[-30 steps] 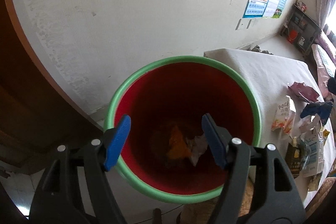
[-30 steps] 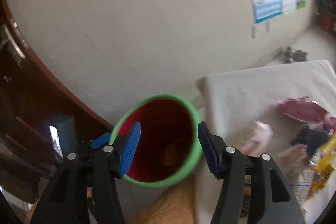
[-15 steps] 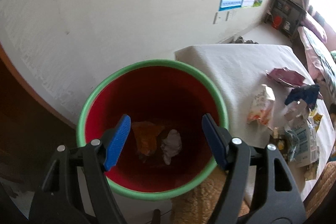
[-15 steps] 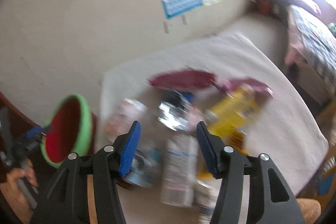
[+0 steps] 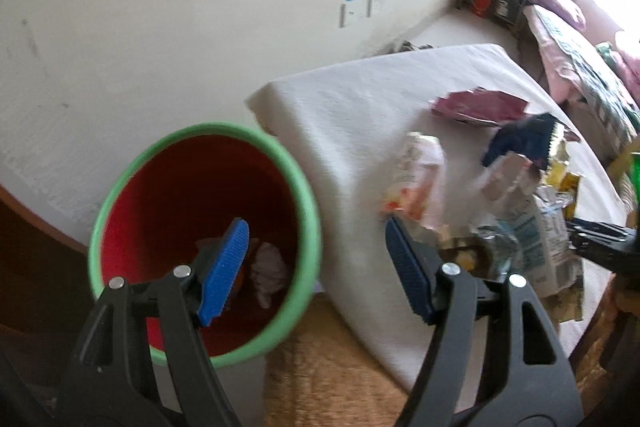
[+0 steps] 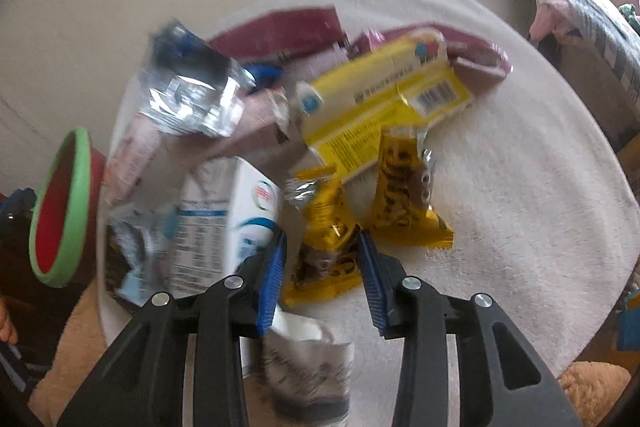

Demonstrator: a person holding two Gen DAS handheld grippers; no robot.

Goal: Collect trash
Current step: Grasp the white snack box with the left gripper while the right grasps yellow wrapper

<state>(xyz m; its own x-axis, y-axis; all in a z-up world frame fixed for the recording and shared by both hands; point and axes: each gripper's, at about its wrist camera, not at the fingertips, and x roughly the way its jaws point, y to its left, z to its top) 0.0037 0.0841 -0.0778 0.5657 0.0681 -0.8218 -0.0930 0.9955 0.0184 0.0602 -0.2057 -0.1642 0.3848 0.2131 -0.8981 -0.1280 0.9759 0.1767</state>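
The right gripper is closing, its fingers straddling a yellow wrapper at the worktop's near edge, not yet pinching it; the left gripper, open and empty, hovers by the bin.

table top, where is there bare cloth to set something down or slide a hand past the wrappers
Bare: the white cloth right of the yellow wrappers, and the far strip beyond the maroon packets. Crowded: the left half by the bin, around the milk carton.
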